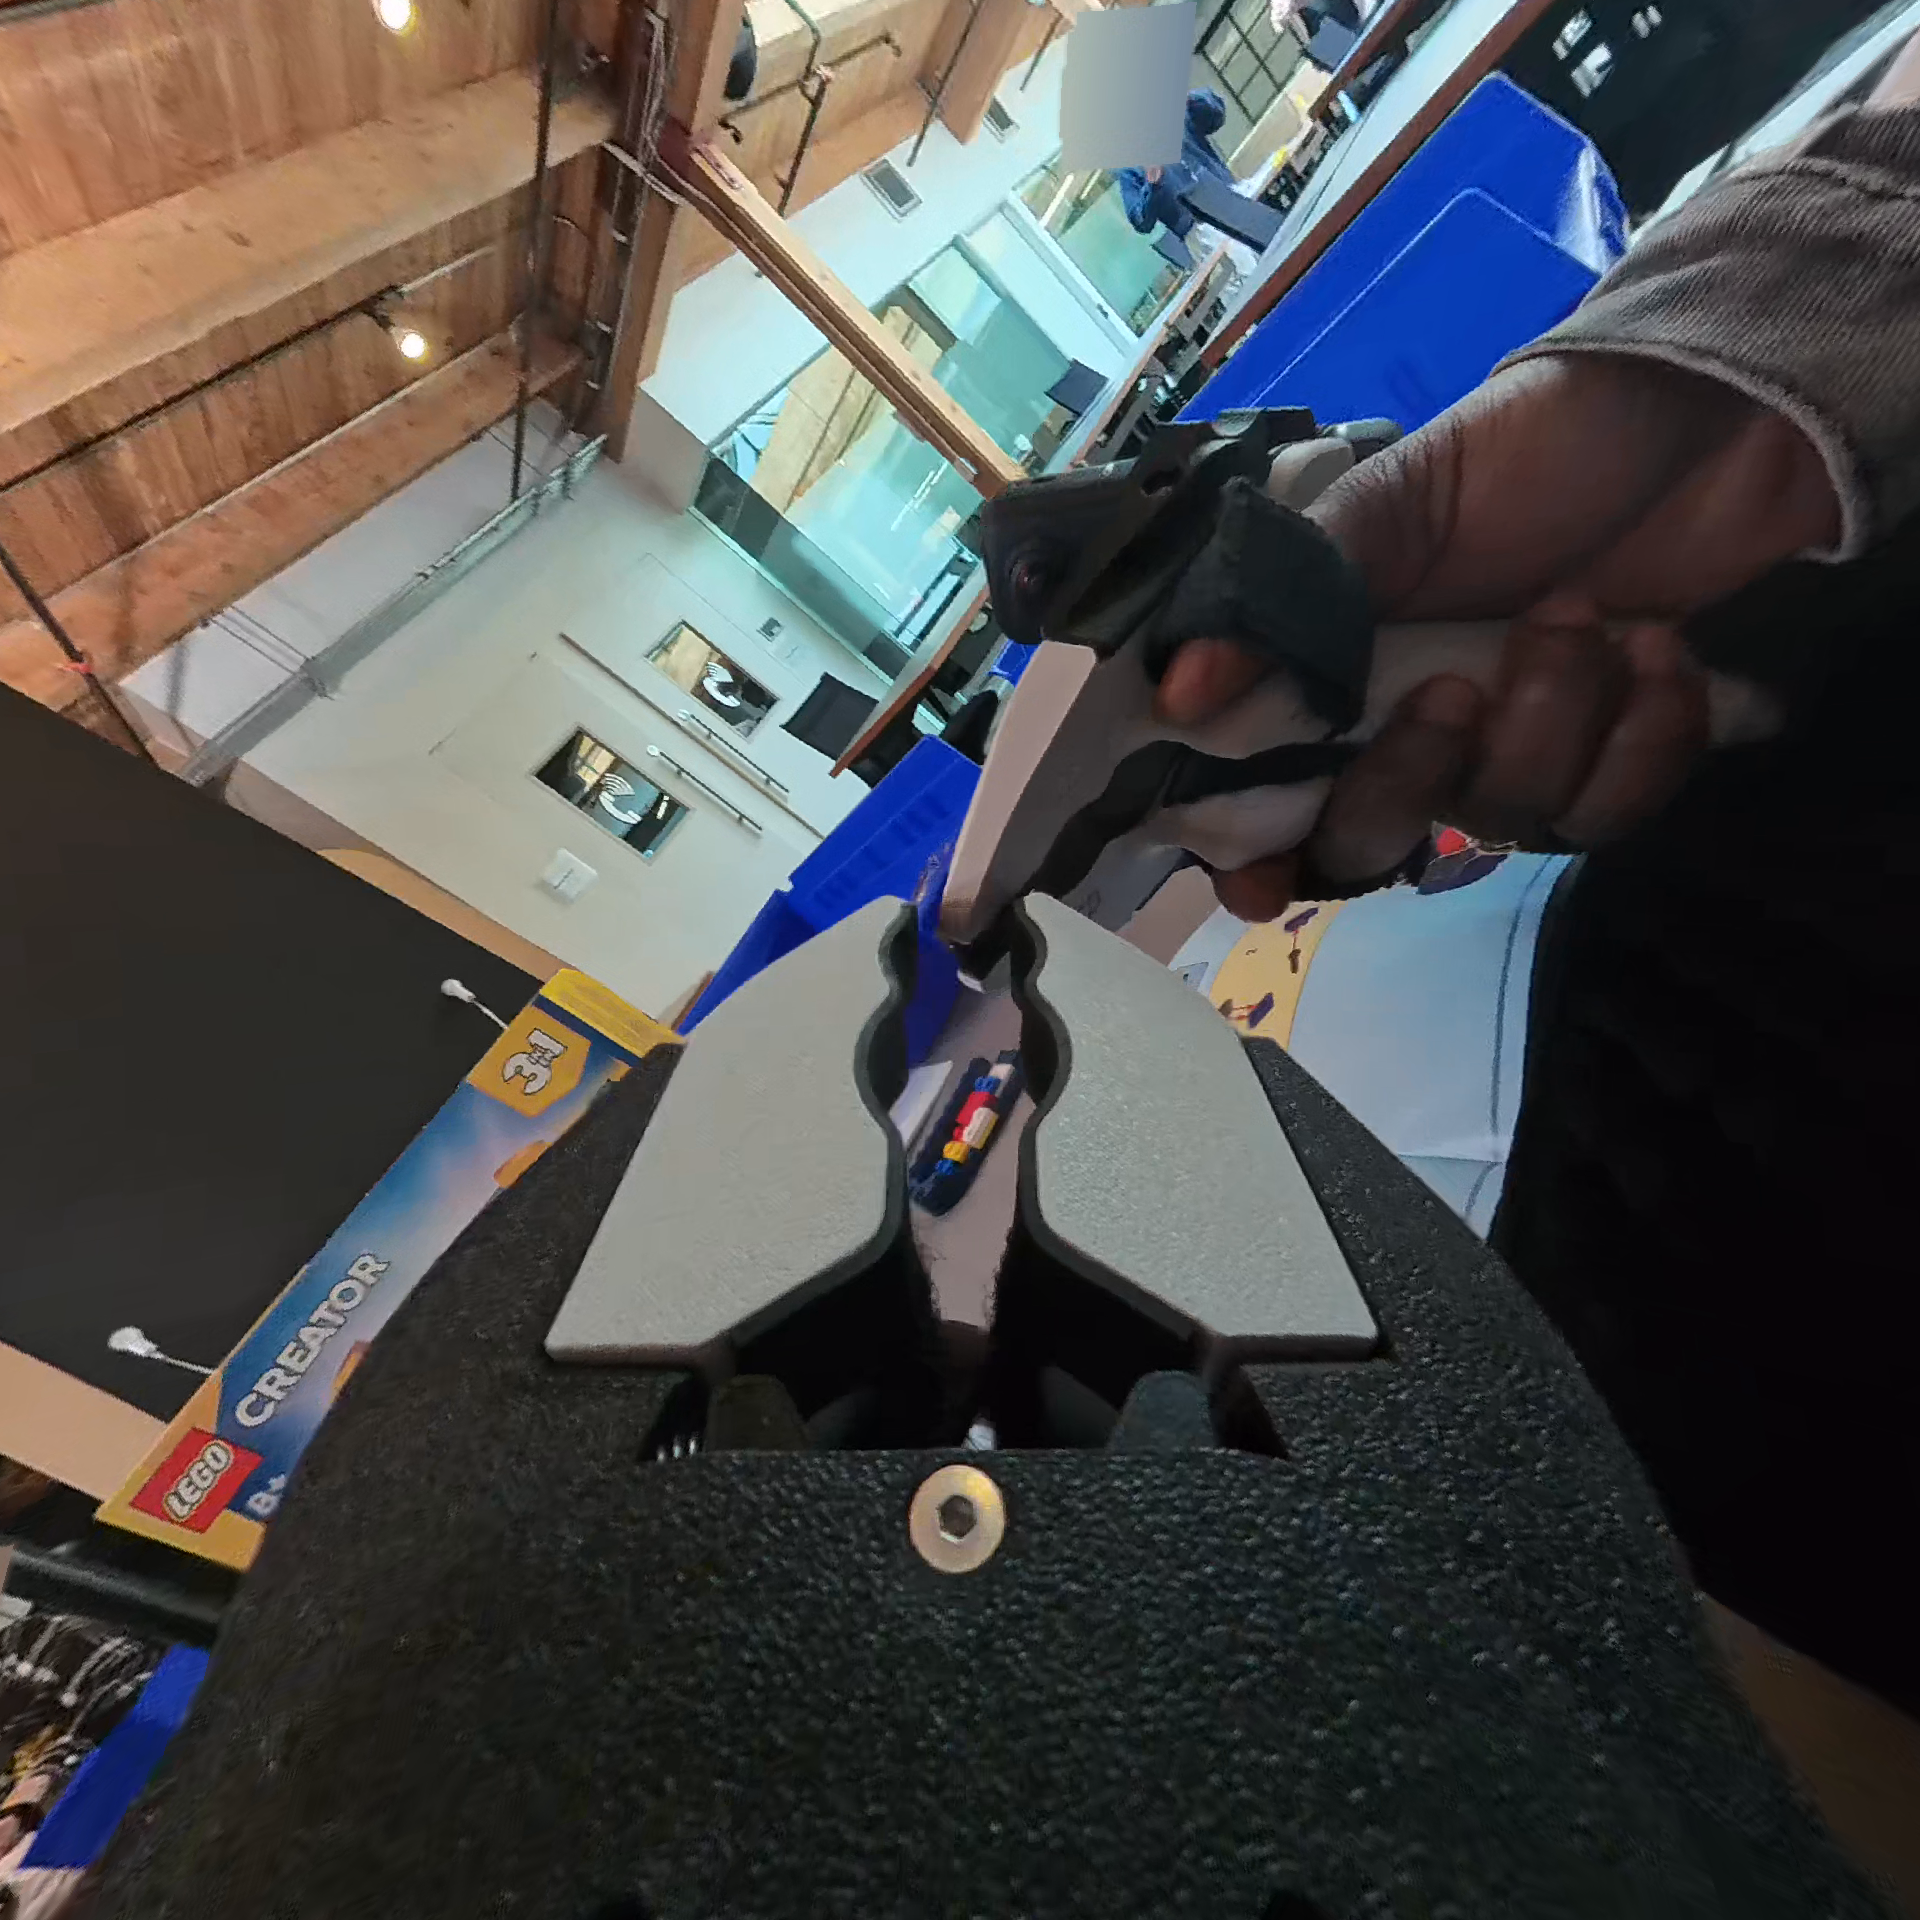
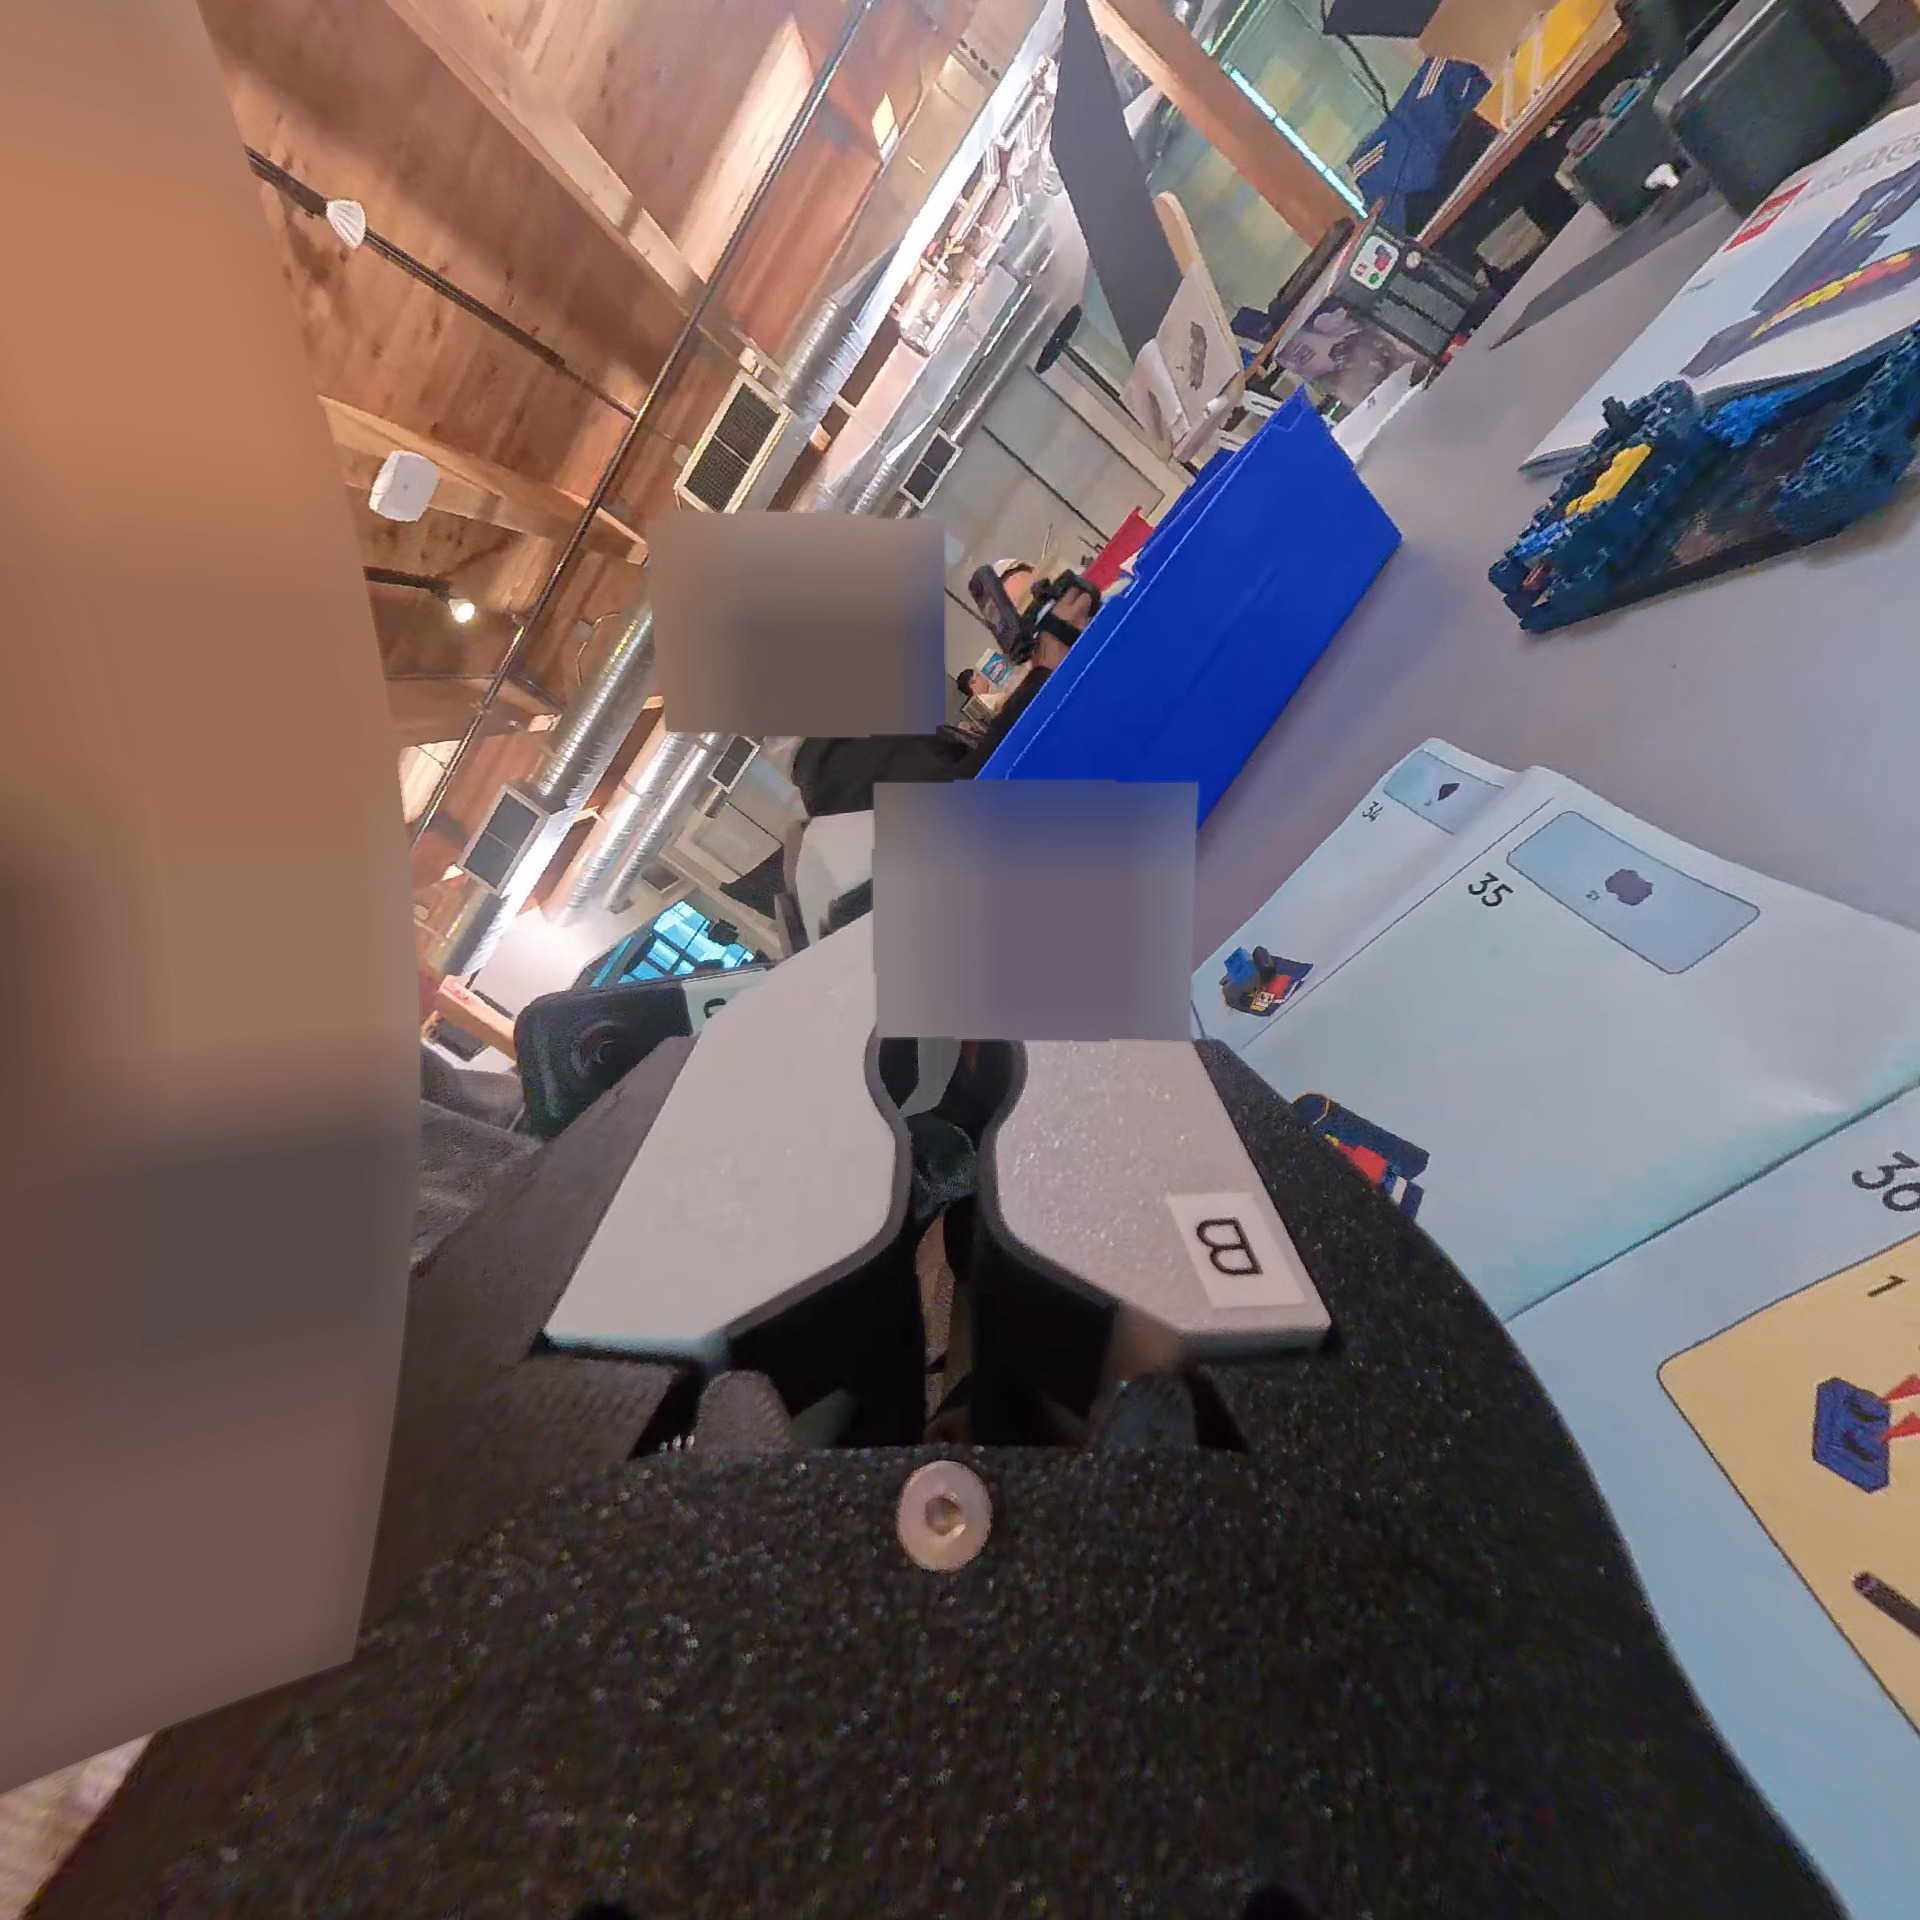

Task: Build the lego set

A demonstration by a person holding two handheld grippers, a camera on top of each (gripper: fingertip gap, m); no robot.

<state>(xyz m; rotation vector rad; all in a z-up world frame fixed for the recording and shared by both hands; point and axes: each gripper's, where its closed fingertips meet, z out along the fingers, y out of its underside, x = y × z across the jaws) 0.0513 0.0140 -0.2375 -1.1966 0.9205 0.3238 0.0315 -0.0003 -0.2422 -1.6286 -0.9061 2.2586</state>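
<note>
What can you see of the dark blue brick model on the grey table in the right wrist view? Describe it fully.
The brick model is a low, wide build of dark blue studded plastic bricks, with a few yellow and brighter blue pieces on top. It lies flat on the grey table, its far edge against a white booklet. Nothing else touches it.

Blue bins (image 1: 1382,312); grey table (image 2: 1662,665); yellow-and-blue box (image 1: 343,1340); pale-blue booklet (image 2: 1558,1091)

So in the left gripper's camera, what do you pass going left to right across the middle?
Black board → toy box → left gripper → brick strip seen between its fingers → booklet → dark clothing.
</note>
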